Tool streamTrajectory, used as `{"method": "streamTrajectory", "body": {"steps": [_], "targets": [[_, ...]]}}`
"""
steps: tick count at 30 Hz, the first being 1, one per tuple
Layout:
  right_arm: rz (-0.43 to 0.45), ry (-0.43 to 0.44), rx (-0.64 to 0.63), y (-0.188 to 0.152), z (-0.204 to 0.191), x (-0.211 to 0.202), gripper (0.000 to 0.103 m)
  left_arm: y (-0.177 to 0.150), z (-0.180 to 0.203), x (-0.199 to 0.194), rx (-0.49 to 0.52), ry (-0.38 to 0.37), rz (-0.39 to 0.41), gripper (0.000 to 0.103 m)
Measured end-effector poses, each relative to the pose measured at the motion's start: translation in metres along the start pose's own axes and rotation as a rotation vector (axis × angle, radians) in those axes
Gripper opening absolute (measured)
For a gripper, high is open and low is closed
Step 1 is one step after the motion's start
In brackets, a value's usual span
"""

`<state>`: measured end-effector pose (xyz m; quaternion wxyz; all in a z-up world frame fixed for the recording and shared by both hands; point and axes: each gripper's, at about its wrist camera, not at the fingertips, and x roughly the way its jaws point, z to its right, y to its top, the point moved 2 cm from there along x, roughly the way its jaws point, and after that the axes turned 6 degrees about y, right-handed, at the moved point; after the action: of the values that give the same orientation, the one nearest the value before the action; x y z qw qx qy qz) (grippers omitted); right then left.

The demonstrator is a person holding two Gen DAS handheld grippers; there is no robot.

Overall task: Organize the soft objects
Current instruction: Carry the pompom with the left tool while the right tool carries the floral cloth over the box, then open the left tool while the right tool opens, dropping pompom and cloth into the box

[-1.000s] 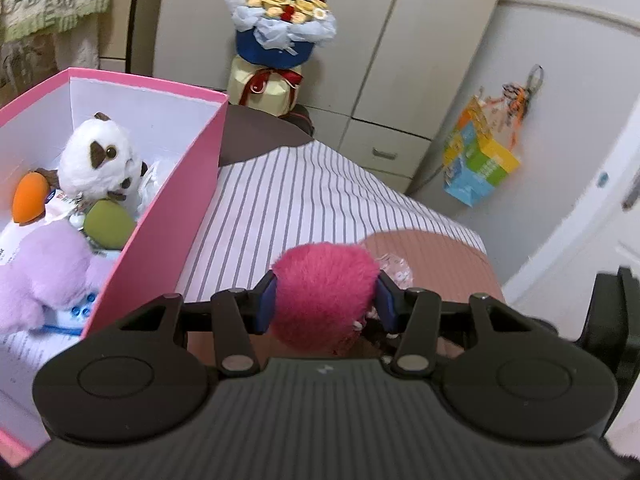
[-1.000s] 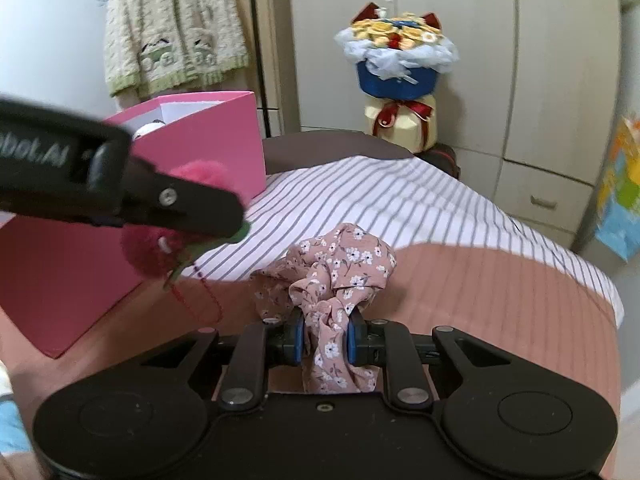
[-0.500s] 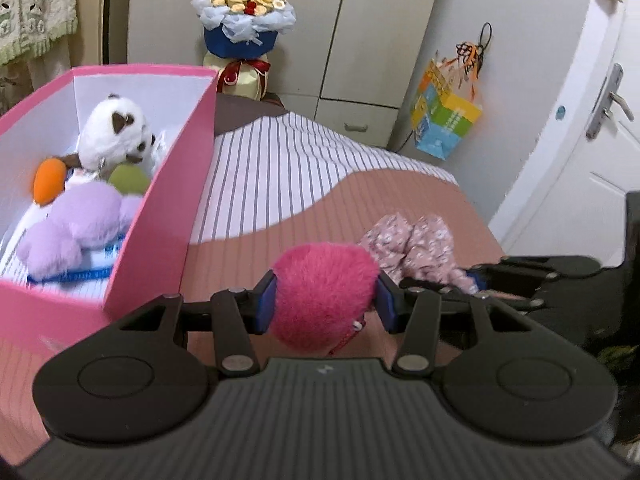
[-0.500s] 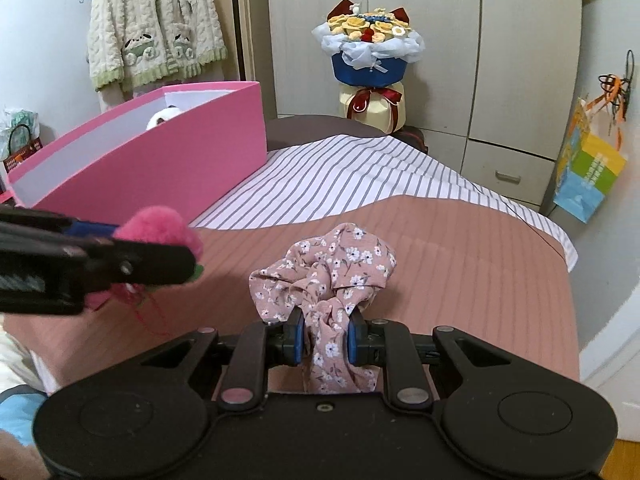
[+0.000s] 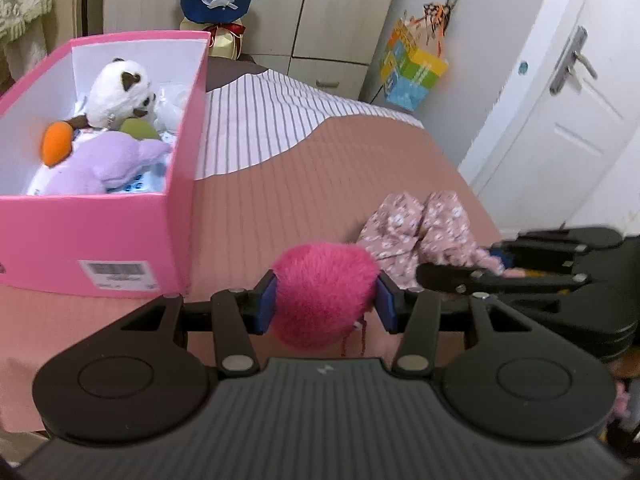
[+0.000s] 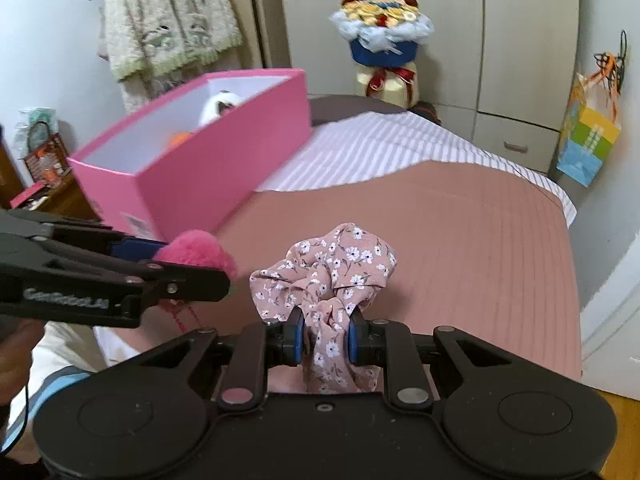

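While both tools hang over a bed (image 5: pixel 360 184), the left gripper (image 5: pixel 325 300) is clamped on a pink pom-pom (image 5: pixel 325 292), blue pads pressed into the fluff on either side and a red cord dangling beneath. At its 2 o'clock, the right gripper (image 6: pixel 325 340) pinches a floral scrunchie (image 6: pixel 324 276), jaws drawn tight on the gathered fabric, whose loop fans out above the pads. Seen from the right wrist, pom-pom and scrunchie ride side by side, near but apart, above the brown ribbed bedspread. At 10 o'clock from the left gripper, a pink box (image 5: pixel 120 232) sits open on the bed, holding a white plush (image 5: pixel 116 92), a purple plush (image 5: pixel 108 160) and an orange piece (image 5: pixel 56 142). Beyond, at 12 o'clock, a bouquet (image 6: pixel 382 28) stands before cupboard doors.
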<state>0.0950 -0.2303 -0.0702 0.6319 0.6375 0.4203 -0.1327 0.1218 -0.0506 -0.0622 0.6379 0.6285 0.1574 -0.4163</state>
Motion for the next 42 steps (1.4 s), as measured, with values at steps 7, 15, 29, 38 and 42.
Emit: {"method": "streamTrajectory", "body": {"steps": [7, 15, 29, 38, 42], "targets": [[-0.012, 0.069, -0.051, 0.004, -0.031, -0.021, 0.023, -0.008, -0.029, -0.033, 0.005, -0.033, -0.068, 0.049], [-0.047, 0.218, -0.083, 0.021, -0.068, -0.012, 0.024, 0.001, -0.072, -0.073, -0.017, -0.015, -0.071, 0.049], [0.077, 0.300, -0.182, 0.093, -0.116, 0.009, 0.025, 0.060, -0.138, -0.113, -0.020, 0.018, 0.092, 0.049], [0.135, 0.192, -0.206, 0.147, -0.124, 0.062, 0.027, 0.106, -0.172, -0.066, -0.013, 0.090, 0.127, 0.049], [0.147, 0.065, -0.254, 0.160, -0.119, 0.092, 0.027, 0.118, -0.189, -0.031, -0.003, 0.142, 0.094, 0.049]]}}
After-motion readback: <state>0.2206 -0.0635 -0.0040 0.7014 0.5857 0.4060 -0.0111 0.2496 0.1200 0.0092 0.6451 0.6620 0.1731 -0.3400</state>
